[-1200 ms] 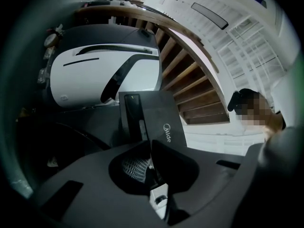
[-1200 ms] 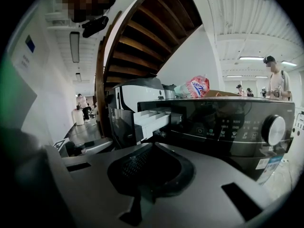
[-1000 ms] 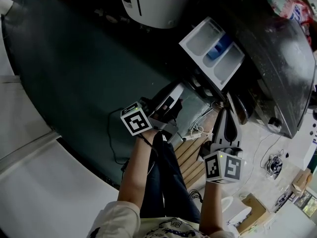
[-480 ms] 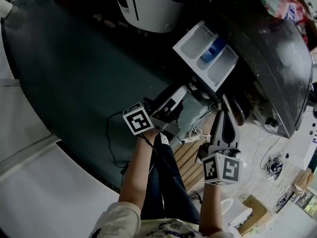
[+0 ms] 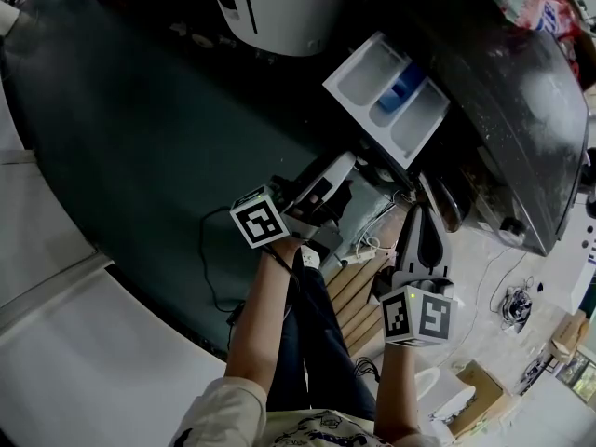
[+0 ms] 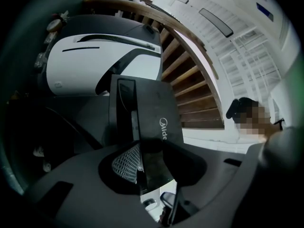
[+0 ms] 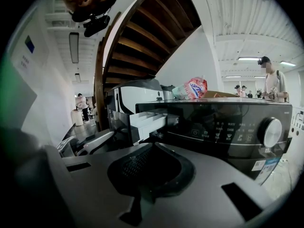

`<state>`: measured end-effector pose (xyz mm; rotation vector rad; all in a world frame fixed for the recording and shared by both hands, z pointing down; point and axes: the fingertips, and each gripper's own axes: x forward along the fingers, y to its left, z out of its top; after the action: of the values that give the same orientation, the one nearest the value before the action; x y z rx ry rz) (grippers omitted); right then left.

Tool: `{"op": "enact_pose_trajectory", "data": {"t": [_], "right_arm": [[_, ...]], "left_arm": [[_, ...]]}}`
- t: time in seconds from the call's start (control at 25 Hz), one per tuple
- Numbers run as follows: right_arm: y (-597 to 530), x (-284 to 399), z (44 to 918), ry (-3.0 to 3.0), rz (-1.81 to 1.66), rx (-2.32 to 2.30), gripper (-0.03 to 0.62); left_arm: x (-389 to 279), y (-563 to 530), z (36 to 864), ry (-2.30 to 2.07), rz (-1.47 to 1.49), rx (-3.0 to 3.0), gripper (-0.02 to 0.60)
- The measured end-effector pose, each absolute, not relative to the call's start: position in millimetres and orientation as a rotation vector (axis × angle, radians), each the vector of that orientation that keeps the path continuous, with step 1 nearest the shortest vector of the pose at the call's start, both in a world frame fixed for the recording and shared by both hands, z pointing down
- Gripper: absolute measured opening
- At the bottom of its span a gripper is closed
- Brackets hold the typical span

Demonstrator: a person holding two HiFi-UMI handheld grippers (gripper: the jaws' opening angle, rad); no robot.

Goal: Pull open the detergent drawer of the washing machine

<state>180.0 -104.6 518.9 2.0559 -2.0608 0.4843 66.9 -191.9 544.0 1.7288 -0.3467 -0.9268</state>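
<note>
Dark glossy plastic sits in the gap of the left gripper (image 5: 341, 173). This is the drawer's front panel (image 6: 153, 113), brand mark showing, standing edge-on between the jaws. Those jaws have just swung apart and then eased in a little. One mesh pad (image 6: 124, 163) shows bare beside the panel, so nothing is pressed and nothing is gripped. The right gripper (image 5: 424, 210) is nearer the person and off to the right of the left one. Its jaws are together with nothing in them, and it faces the washing machine (image 7: 223, 122) from well back. Just past the left jaw tips is the detergent drawer (image 5: 421, 119), a white tray standing well out of the machine front. Its compartments are exposed, with a blue insert (image 5: 403, 89) in the middle one. Judged: the pull is done or nearly so. Handling, judged: light, stiff moulded plastic on short runners, probably with an end stop. The front face is smooth and likely slippery under the pads. The best hold would be across the panel's lower edge, pinching the thickness rather than the face. Pull straight along the runners, since a sideways or upward tug could bind the tray or strain the thin panel. Farther off beyond the left gripper are a white rounded appliance (image 6: 90, 61) and then a wooden stair (image 6: 190, 75).
</note>
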Motion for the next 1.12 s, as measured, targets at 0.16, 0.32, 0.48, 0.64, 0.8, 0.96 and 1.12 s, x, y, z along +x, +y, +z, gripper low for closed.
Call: {"op": "enact_pose_trajectory", "data": {"t": [0.16, 0.32, 0.48, 0.64, 0.8, 0.96, 1.12], "right_arm": [[-104.1, 179.3, 517.7, -2.062, 0.482, 2.057, 0.014], [-104.0, 179.0, 517.5, -2.063, 0.482, 2.056, 0.014], [-102.6, 177.4, 517.0, -2.068, 0.482, 2.052, 0.014], [-102.2, 175.6, 514.7, -2.074, 0.479, 2.05, 0.014], [-103.3, 175.7, 506.7, -2.082, 0.47, 2.059, 0.014], [-107.2, 178.5, 487.6, -2.093, 0.443, 2.069, 0.013], [-111.9, 181.3, 457.0, -2.108, 0.4, 2.083, 0.013]], "left_arm": [[63.8, -188.0, 544.7, -0.343, -0.941, 1.715, 0.159], [56.6, -182.9, 541.5, -0.35, -0.952, 1.721, 0.158], [57.2, -180.3, 542.7, -0.356, -0.918, 1.741, 0.158], [57.5, -178.3, 543.8, -0.381, -0.883, 1.774, 0.166], [54.2, -171.6, 542.9, -0.419, -0.841, 1.798, 0.191], [47.0, -165.3, 535.4, -0.515, -0.768, 1.841, 0.202], [29.9, -160.3, 513.4, -0.664, -0.724, 1.879, 0.201]]}}
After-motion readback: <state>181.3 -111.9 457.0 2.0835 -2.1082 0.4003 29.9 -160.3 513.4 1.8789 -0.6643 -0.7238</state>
